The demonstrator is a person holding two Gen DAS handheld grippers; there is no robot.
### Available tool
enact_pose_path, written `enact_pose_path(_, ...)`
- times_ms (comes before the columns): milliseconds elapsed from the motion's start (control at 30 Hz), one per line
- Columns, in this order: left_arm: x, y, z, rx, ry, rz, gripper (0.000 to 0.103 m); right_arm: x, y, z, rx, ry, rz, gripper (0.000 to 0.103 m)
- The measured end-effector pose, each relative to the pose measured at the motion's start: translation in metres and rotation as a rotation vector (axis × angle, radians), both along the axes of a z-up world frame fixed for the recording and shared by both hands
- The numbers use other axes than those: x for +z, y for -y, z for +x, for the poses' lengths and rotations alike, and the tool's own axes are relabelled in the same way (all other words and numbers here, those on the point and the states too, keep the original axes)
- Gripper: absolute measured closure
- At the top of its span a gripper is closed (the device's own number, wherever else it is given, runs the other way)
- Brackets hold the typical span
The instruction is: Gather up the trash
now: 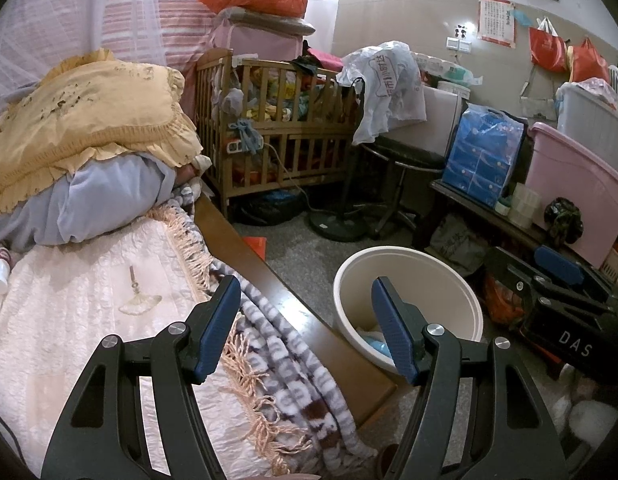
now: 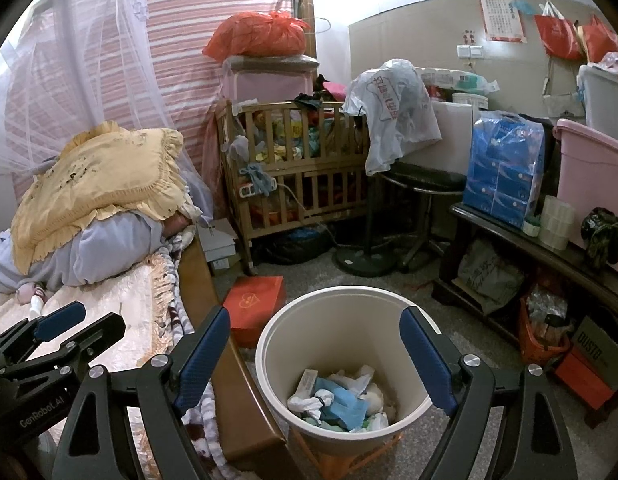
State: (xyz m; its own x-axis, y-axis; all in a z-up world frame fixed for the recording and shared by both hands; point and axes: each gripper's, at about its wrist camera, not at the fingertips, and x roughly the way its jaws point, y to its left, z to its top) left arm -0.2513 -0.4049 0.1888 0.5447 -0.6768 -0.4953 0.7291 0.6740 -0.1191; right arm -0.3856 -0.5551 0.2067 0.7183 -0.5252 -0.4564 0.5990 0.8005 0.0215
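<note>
Jaws apart over round cream bin

In the left wrist view, the right finger hides most contents of the cream round plastic bin. Wall poster text is illegible.

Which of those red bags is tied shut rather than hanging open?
The red bag on the pile above the crib is knotted shut; the two red bags on the wall hang by their handles.

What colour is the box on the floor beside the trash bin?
Red-orange box with a heart outline on the lid, clearest in the right wrist view.
</note>
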Motion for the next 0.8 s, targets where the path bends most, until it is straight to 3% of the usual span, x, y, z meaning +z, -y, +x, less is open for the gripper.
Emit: enact_pose_path(800, -0.0102, 0.0027, -0.0027, -0.004, -0.007, 0.010, 0.036, -0.0075, 0.0009, -0.0047, 0.000, -0.008, 0.008, 0.017)
